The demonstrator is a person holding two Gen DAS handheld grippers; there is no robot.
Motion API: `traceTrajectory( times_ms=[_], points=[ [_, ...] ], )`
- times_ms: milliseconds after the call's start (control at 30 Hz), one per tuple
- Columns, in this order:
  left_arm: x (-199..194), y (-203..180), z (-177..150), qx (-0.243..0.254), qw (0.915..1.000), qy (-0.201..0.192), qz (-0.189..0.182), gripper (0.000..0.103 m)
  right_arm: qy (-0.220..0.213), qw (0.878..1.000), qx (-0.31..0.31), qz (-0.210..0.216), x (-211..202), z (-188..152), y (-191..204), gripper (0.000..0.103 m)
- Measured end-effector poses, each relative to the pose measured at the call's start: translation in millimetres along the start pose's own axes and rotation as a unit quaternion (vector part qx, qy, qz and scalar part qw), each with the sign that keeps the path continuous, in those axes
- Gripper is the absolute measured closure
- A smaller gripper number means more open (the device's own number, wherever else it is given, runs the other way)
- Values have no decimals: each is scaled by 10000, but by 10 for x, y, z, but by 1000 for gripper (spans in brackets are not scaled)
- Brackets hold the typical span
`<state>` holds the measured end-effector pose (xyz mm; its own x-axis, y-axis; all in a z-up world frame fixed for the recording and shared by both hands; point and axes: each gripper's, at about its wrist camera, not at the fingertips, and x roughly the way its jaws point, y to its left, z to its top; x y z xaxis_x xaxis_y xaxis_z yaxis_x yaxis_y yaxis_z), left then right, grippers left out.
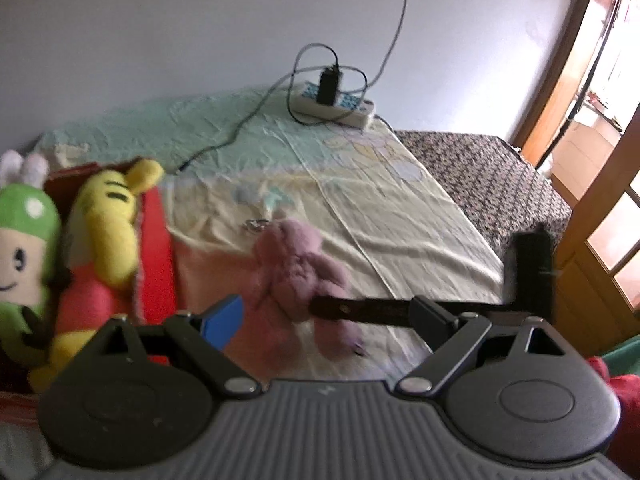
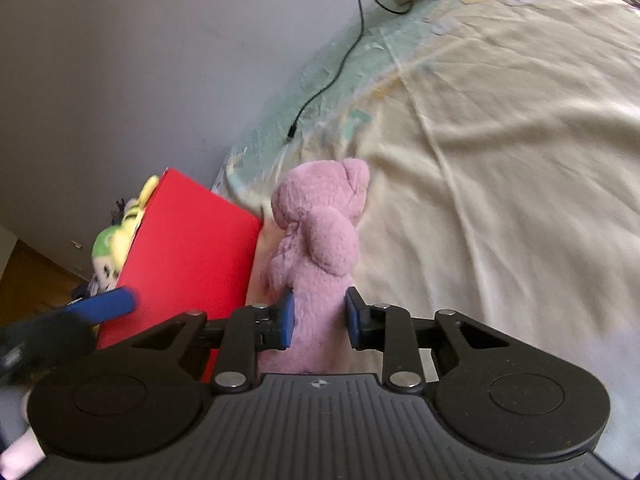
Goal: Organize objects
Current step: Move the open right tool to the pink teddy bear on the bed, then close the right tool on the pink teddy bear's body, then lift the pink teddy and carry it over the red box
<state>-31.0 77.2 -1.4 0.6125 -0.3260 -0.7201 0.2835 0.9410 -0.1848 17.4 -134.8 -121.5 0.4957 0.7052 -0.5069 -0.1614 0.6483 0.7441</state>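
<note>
A pink plush bear (image 2: 320, 240) is held upright over the bed, and my right gripper (image 2: 319, 318) is shut on its lower body. In the left wrist view the bear (image 1: 296, 276) hangs just right of a red box (image 1: 154, 248), with the right gripper's finger (image 1: 360, 308) pressed on it. The red box (image 2: 188, 256) holds a yellow plush (image 1: 112, 220) and a green plush (image 1: 24, 236). My left gripper (image 1: 328, 312) is open and empty, its blue pad (image 1: 224, 320) near the box and the bear.
The bed has a pale yellow and green sheet (image 1: 380, 200). A white power strip (image 1: 336, 106) with a black charger and cables lies at the far end by the wall. A loose cable end (image 2: 291, 132) lies on the sheet. A wooden door (image 1: 600, 240) stands at right.
</note>
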Motion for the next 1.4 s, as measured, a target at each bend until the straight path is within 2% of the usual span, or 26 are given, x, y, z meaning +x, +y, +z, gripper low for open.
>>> traceTrajectory(
  times_ms=[133,200,367,467,567,667,867,1033,1200,1400],
  points=[
    [192,-34,-84,-60,9993,283,-218,12,16,9999,73,-73,-224,-93,-98,71],
    [291,-44,-131,-74,9988,411,-240,12,-189,9996,184,-96,-294,-77,-152,69],
    [580,-19,-241,-144,9971,706,-256,13,-533,9972,517,53,-253,108,-277,56],
    [788,-7,-288,-225,9952,922,-244,14,-416,9986,320,-31,-98,178,-283,53],
    [952,-15,-304,-254,9940,1039,-232,14,-130,9994,287,157,30,175,-295,54],
    [1090,3,-293,-382,9924,1138,-266,13,-50,9994,213,253,104,159,-267,56],
    [1141,-86,-269,-300,9928,1119,-309,17,104,9969,564,536,10,124,-366,64],
    [1025,-166,-268,-173,9935,1059,-386,17,59,9962,618,618,-157,24,-307,64],
    [832,-296,-240,46,9948,873,-523,17,-308,9950,628,714,-377,-47,-169,64],
    [427,-359,-138,398,9966,300,-656,17,-860,9915,363,903,-586,-68,216,64]
  ],
)
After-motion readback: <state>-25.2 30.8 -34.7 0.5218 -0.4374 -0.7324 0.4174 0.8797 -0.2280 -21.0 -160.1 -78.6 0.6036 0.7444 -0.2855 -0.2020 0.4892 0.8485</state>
